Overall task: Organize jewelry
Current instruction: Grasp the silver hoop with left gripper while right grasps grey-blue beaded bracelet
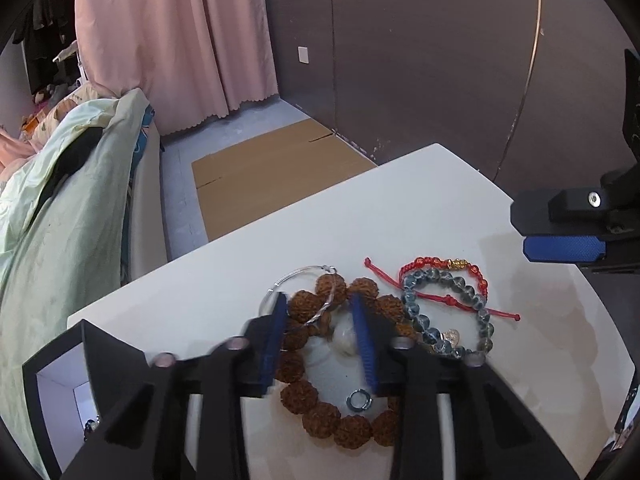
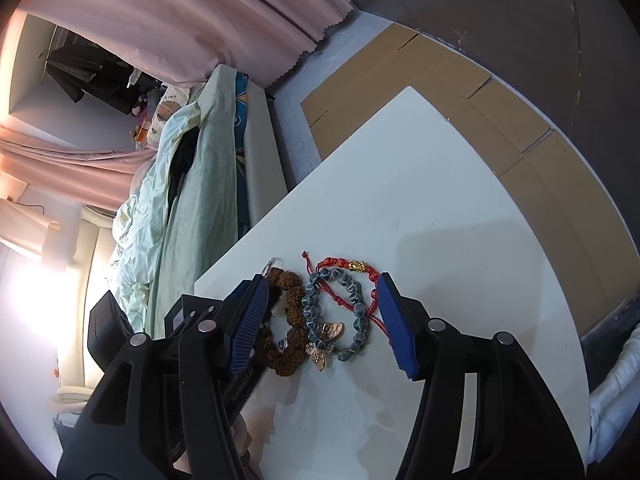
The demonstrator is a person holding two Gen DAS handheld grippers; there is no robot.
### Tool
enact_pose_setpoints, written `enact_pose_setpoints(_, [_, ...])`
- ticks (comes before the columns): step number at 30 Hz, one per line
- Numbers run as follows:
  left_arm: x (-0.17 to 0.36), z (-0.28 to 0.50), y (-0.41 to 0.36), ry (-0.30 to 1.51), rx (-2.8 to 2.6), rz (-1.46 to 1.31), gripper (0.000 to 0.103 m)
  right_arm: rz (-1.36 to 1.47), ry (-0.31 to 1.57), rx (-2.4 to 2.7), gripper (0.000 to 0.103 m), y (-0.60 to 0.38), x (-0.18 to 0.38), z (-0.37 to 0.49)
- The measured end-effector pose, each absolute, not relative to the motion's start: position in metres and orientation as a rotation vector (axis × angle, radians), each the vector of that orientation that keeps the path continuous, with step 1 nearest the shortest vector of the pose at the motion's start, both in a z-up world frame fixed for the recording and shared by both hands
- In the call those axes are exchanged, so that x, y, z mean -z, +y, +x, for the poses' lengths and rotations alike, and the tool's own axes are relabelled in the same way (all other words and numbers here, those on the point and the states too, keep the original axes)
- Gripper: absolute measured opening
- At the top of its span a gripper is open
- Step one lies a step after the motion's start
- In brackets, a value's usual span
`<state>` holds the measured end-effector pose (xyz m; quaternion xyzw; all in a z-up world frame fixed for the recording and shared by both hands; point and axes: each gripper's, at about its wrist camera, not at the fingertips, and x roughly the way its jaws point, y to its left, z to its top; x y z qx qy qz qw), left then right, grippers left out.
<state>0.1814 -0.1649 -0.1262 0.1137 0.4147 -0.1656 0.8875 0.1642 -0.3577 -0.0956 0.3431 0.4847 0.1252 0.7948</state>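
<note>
Clearly we have both grippers lowered over the pile of jewelry on the white table (image 2: 460,208). Our left gripper (image 1: 322,330) has its jaws part open, straddling the far arc of the brown bead bracelet (image 1: 320,364), with a thin silver bangle (image 1: 298,294) under its left finger; nothing is pinched yet, as far as we can tell. A small metal ring (image 1: 359,400) lies inside the bracelet's loop, nearer to us. Our right gripper (image 2: 322,322) stands wide and empty around the blue-grey bead bracelet (image 2: 338,312) and red cord bracelet (image 2: 352,270), likely to separate them. The open black box (image 1: 60,384) waits left of the left gripper.
</note>
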Motion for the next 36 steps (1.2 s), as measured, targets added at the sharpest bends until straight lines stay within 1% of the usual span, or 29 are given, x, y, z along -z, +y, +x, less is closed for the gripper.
enact_pose_setpoints(2, [0.125, 0.182, -0.161, 0.869, 0.337, 0.223, 0.006, 0.73, 1.041, -0.268, 0.058, -0.357, 0.094, 0.163])
enact_pose_setpoints(5, [0.122, 0.184, -0.152, 0.878, 0.342, 0.181, 0.0, 0.725, 1.042, -0.273, 0.058, -0.356, 0.094, 0.163])
enact_pose_setpoints(8, [0.115, 0.182, -0.144, 0.869, 0.347, 0.145, 0.0, 0.716, 1.043, -0.281, 0.057, -0.352, 0.092, 0.162])
enact_pose_setpoints(9, [0.113, 0.182, -0.143, 0.868, 0.349, 0.134, 0.0, 0.711, 1.045, -0.285, 0.053, -0.35, 0.092, 0.162])
enact_pose_setpoints(12, [0.105, 0.18, -0.133, 0.861, 0.354, 0.075, 0.0, 0.696, 1.062, -0.298, 0.047, -0.344, 0.094, 0.162])
enact_pose_setpoints(14, [0.099, 0.179, -0.127, 0.855, 0.353, 0.041, 0.0, 0.677, 1.079, -0.297, 0.045, -0.339, 0.097, 0.162])
enact_pose_setpoints(16, [0.094, 0.177, -0.121, 0.847, 0.355, 0.013, 0.0, 0.659, 1.094, -0.291, 0.039, -0.336, 0.099, 0.162])
enact_pose_setpoints(23, [0.076, 0.163, -0.112, 0.818, 0.361, -0.028, 0.0, 0.604, 1.135, -0.245, 0.031, -0.329, 0.11, 0.161])
enact_pose_setpoints(24, [0.074, 0.161, -0.11, 0.816, 0.362, -0.034, 0.0, 0.594, 1.14, -0.239, 0.029, -0.328, 0.111, 0.162])
enact_pose_setpoints(29, [0.062, 0.152, -0.099, 0.8, 0.367, -0.078, 0.0, 0.516, 1.166, -0.196, 0.027, -0.317, 0.122, 0.167])
enact_pose_setpoints(31, [0.057, 0.148, -0.096, 0.793, 0.367, -0.089, 0.0, 0.483, 1.163, -0.176, 0.022, -0.312, 0.123, 0.167])
enact_pose_setpoints(33, [0.053, 0.145, -0.091, 0.785, 0.365, -0.099, 0.0, 0.435, 1.159, -0.153, 0.021, -0.306, 0.122, 0.166])
enact_pose_setpoints(36, [0.046, 0.137, -0.083, 0.772, 0.354, -0.114, 0.0, 0.384, 1.157, -0.129, 0.011, -0.301, 0.124, 0.164])
